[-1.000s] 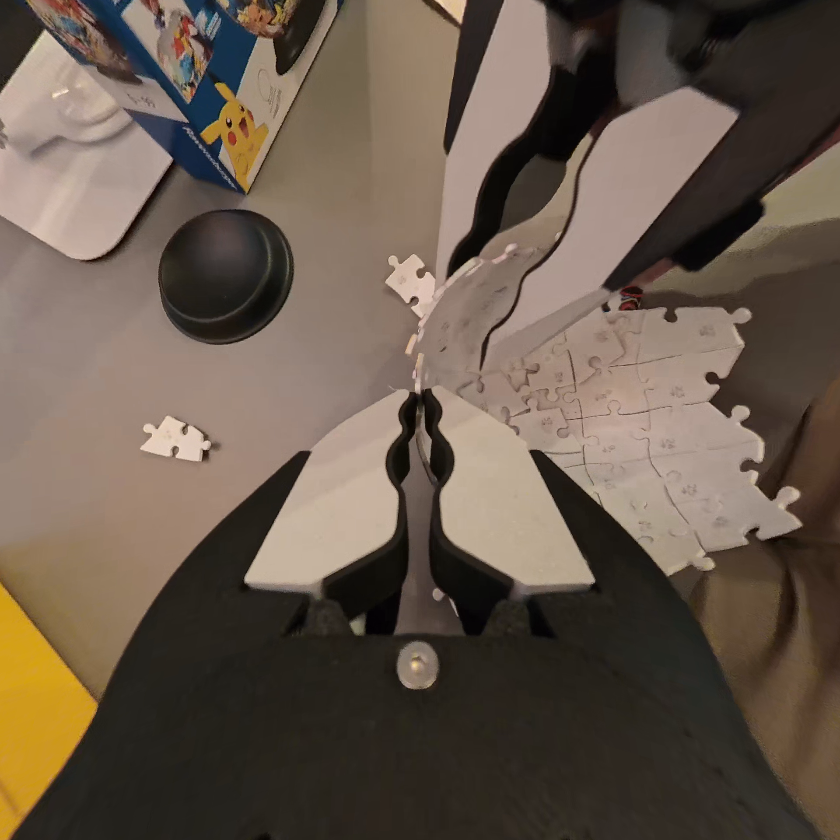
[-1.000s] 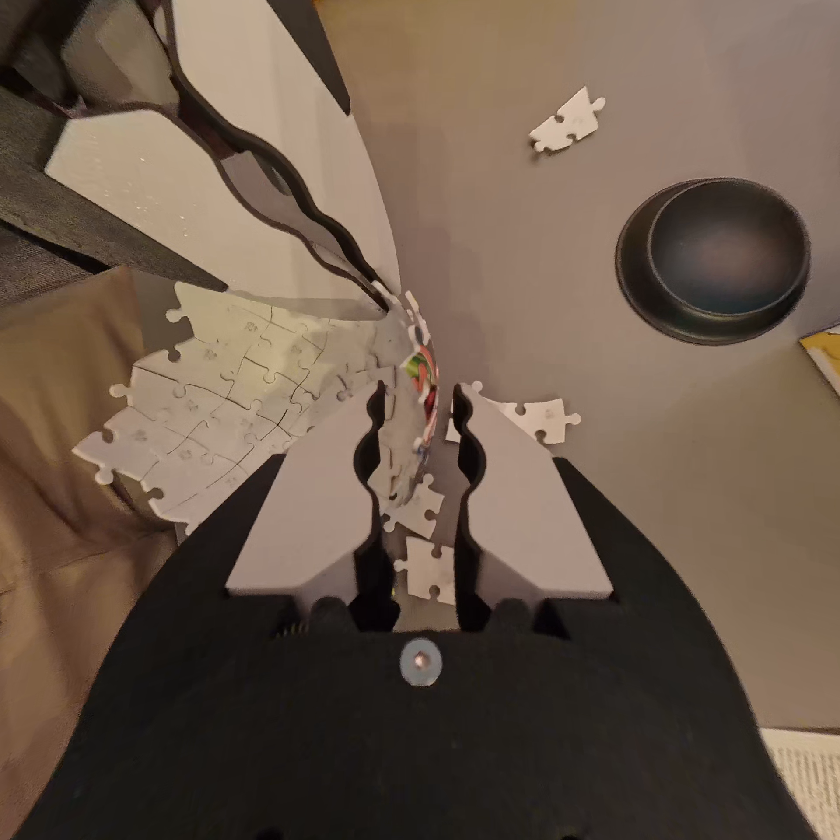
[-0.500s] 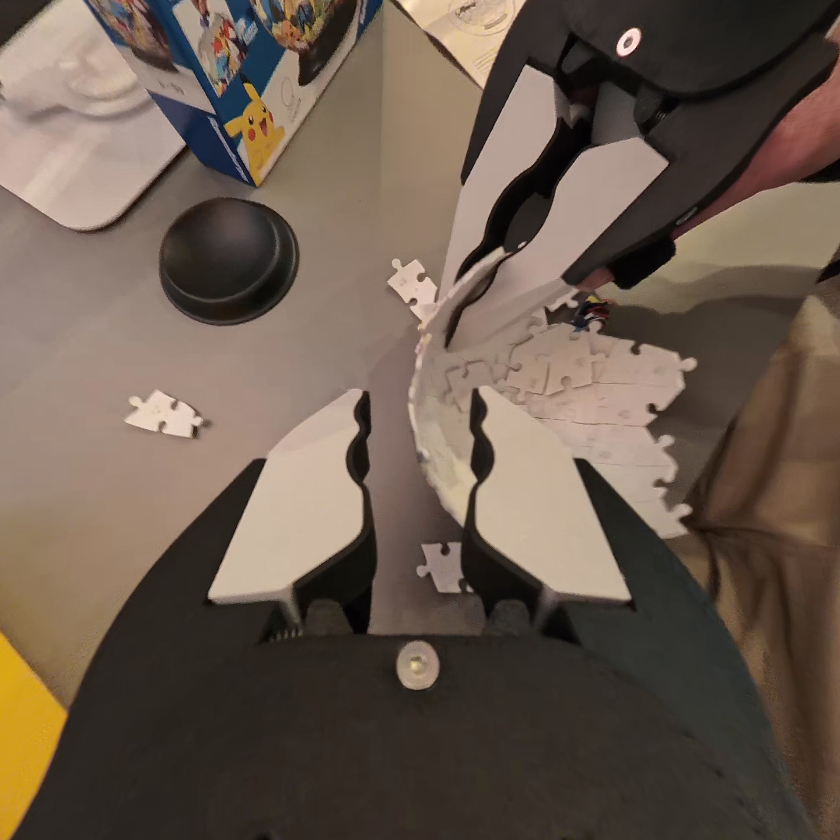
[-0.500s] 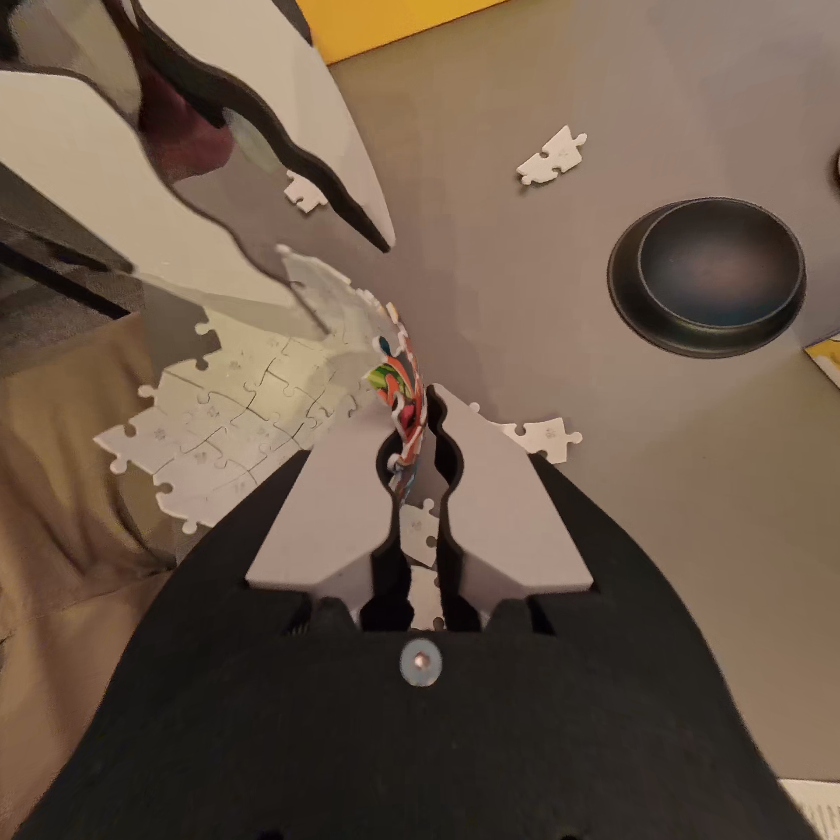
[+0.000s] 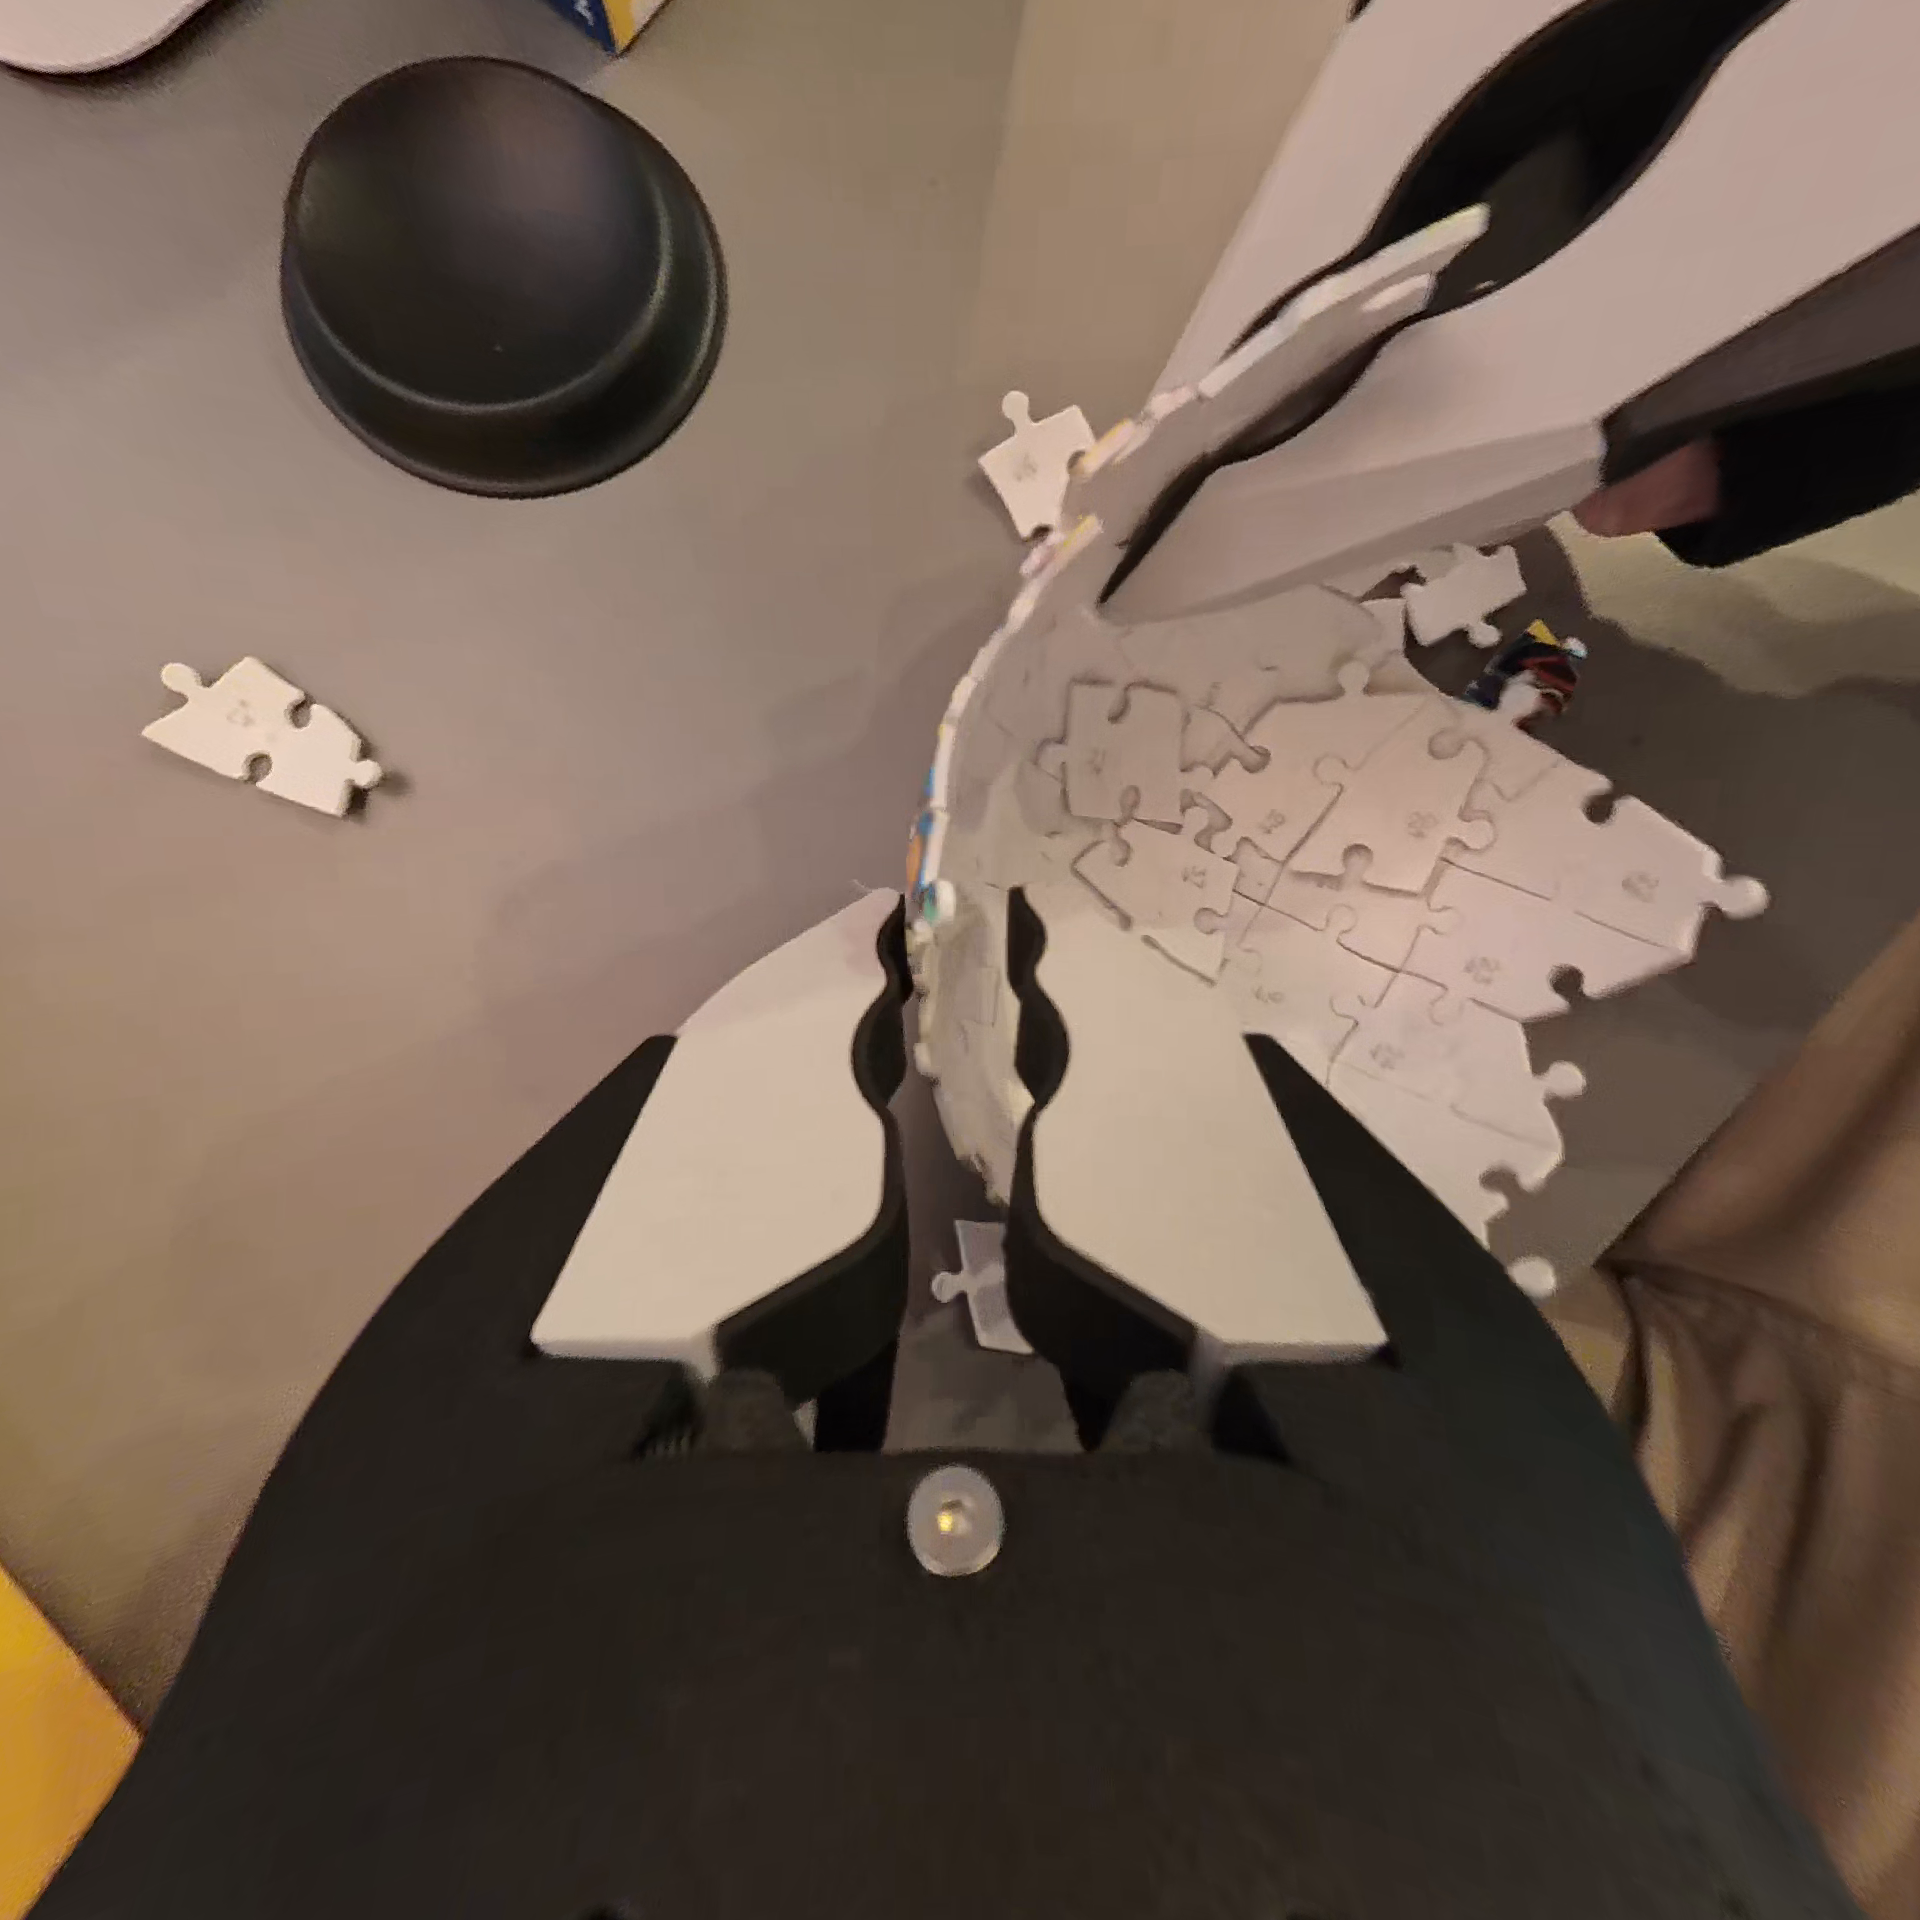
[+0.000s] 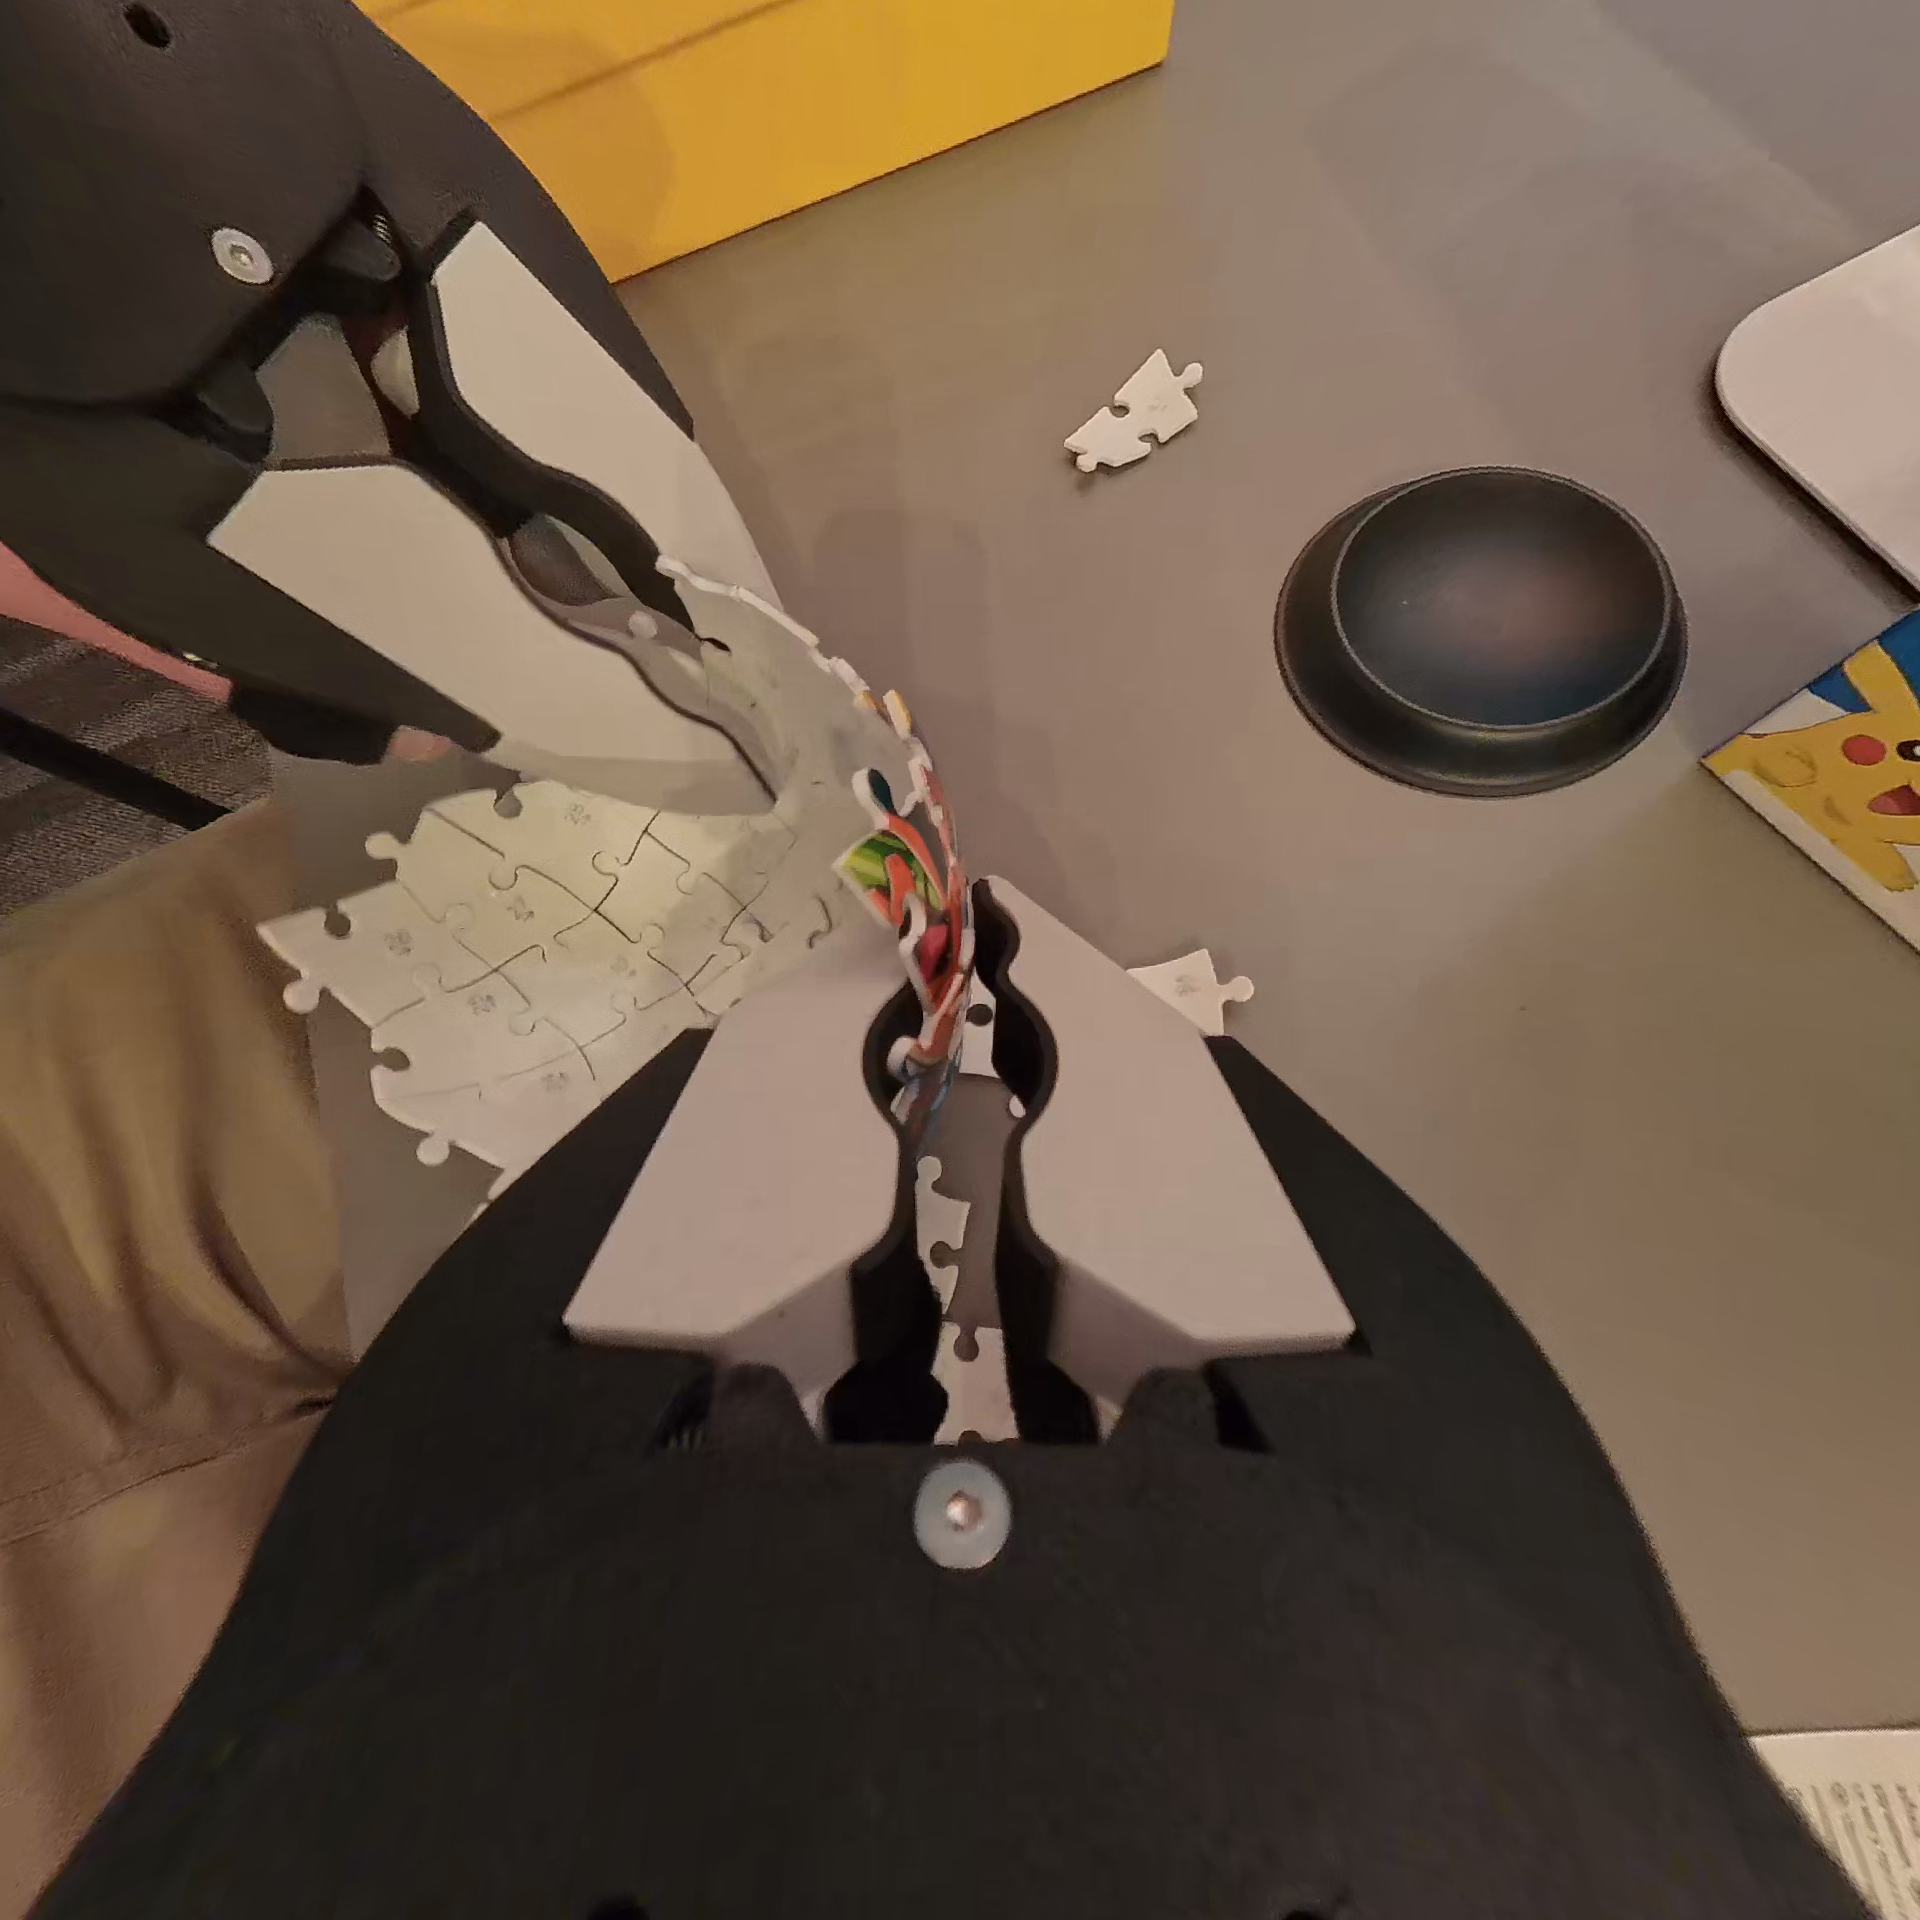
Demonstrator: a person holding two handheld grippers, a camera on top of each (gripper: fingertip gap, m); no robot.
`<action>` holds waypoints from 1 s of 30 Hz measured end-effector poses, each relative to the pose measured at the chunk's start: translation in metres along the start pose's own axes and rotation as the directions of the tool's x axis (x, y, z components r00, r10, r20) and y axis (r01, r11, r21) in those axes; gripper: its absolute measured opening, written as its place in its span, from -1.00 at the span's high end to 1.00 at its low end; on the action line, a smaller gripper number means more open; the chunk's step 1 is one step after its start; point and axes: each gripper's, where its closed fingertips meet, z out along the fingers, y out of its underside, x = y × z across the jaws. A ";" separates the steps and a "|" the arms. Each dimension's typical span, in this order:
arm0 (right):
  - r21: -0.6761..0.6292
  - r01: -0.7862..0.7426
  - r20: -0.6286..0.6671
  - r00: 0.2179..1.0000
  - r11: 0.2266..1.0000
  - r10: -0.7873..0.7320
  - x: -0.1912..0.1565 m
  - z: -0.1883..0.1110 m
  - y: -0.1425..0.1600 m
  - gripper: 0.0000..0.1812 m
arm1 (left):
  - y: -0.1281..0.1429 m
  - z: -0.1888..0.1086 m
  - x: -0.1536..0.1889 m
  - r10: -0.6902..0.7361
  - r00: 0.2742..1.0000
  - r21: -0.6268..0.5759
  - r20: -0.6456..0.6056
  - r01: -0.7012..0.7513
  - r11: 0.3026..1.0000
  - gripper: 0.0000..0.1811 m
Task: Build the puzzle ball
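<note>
Both grippers on the half-built puzzle shell

I see the curved puzzle shell [image 5: 1351, 831] lifted off the grey table [image 5: 623, 623], ahead and to the right of my left gripper [image 5: 956, 914], whose fingers straddle its rim, slightly parted. My right gripper [image 6: 977, 925] pinches the opposite rim. Step: steadying the shell. Next I'd likely need a loose piece [image 5: 260, 738], left of the tool, beyond which sits the black stand [image 5: 499, 270].

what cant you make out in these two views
- Printed outer face of the puzzle shell: left wrist view shows its white back.
- Whether the left gripper pinches the rim: a gap shows.
- Small marks on the loose joined pieces: too small.
- Box: cut by the right wrist view's edge.
</note>
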 end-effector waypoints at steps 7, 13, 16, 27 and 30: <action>0.028 -0.026 0.003 1.000 0.999 0.026 -0.003 0.001 -0.006 0.80 | -0.009 -0.010 -0.015 0.001 0.997 0.046 0.082 -0.005 0.999 0.94; 0.042 -0.016 0.014 1.000 0.999 0.016 -0.003 -0.012 -0.010 0.56 | -0.019 -0.029 -0.037 0.085 0.966 0.057 0.244 -0.102 0.993 0.96; 0.054 -0.025 0.021 0.999 0.998 0.024 -0.001 -0.022 -0.012 0.55 | -0.025 -0.042 -0.052 0.182 0.906 0.028 0.383 -0.209 0.978 0.96; 0.051 -0.047 -0.021 0.999 0.998 0.048 0.024 -0.041 -0.002 0.56 | -0.048 -0.059 -0.061 0.383 0.705 -0.052 0.597 -0.443 0.895 0.96; 0.012 -0.015 -0.048 0.999 1.000 0.015 0.027 -0.038 0.005 0.57 | -0.058 -0.066 -0.060 0.422 0.651 -0.059 0.630 -0.502 0.863 0.97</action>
